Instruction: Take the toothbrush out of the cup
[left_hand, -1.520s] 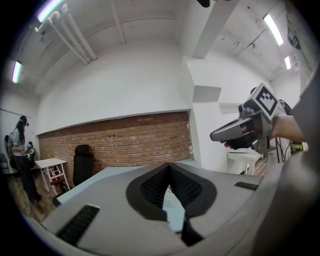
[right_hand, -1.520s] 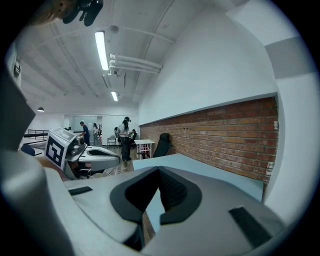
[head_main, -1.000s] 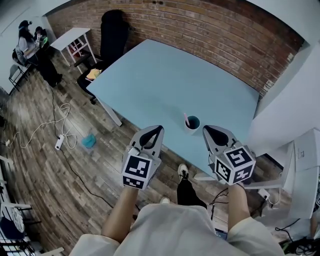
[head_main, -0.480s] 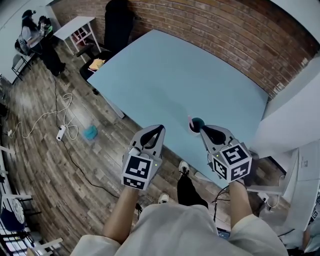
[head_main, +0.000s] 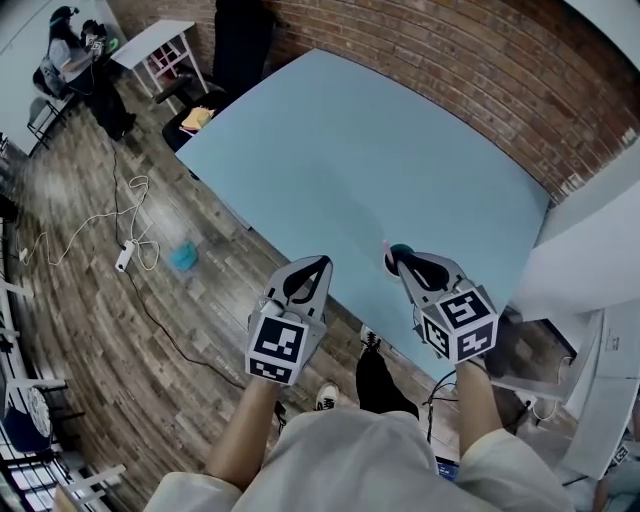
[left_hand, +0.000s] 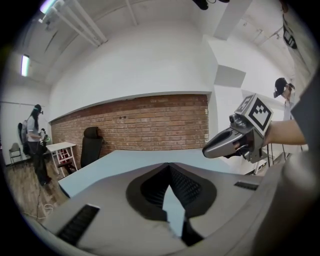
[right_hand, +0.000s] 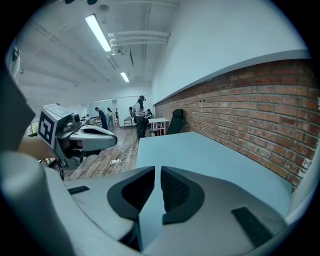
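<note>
A teal cup (head_main: 399, 253) stands near the front edge of the light blue table (head_main: 400, 150), with a pink toothbrush (head_main: 387, 247) sticking up out of it. My right gripper (head_main: 404, 259) is shut, and its tip sits right at the cup and covers part of it. Over the floor to the left of the cup, just off the table's edge, my left gripper (head_main: 323, 261) is shut and holds nothing. Neither gripper view shows the cup. The left gripper view shows shut jaws (left_hand: 169, 166) and the table beyond. The right gripper view shows jaws (right_hand: 154, 170) all but touching.
A black chair (head_main: 235, 40) and a white side table (head_main: 165, 42) stand beyond the table's far left corner, with people (head_main: 75, 50) near them. Cables (head_main: 110, 230) and a blue object (head_main: 182, 256) lie on the wooden floor. A brick wall (head_main: 480, 60) runs behind the table.
Both grippers have come closer to the table's front edge. The cup, once apart between them, now sits right at the right gripper's tip and is partly covered.
</note>
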